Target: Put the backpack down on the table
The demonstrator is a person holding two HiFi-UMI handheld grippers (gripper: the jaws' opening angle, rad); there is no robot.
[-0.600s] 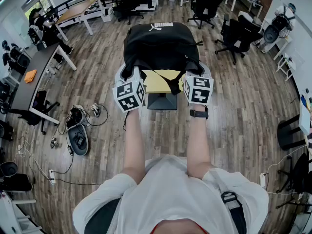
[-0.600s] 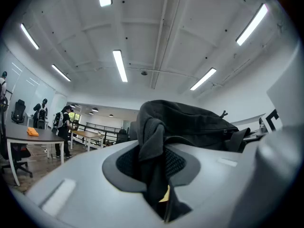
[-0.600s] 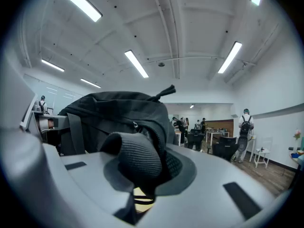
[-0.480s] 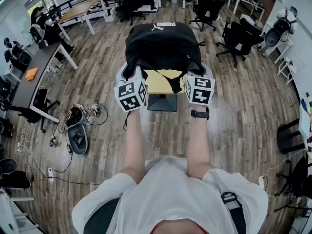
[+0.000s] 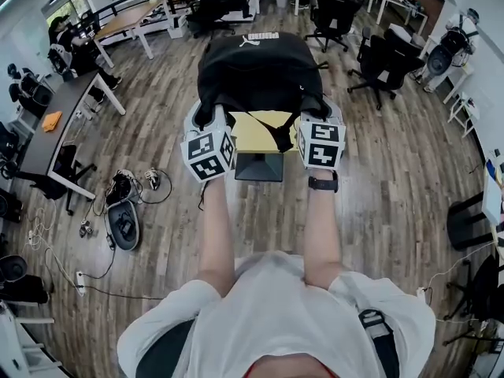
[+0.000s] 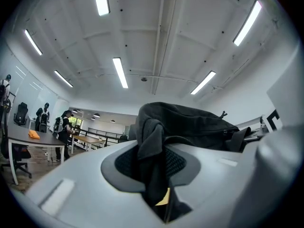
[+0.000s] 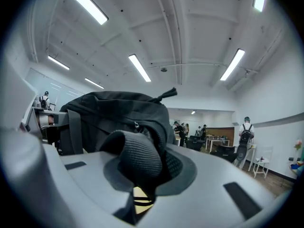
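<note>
Nudged slightly farther out, black fabric backpack (image 5: 252, 69) held above far edge of small yellow-topped square table (image 5: 250, 135); left gripper (image 6: 159, 184) and right gripper (image 7: 142, 184) each clamped on a padded shoulder strap (image 6: 151, 141), bearing its weight.
</note>
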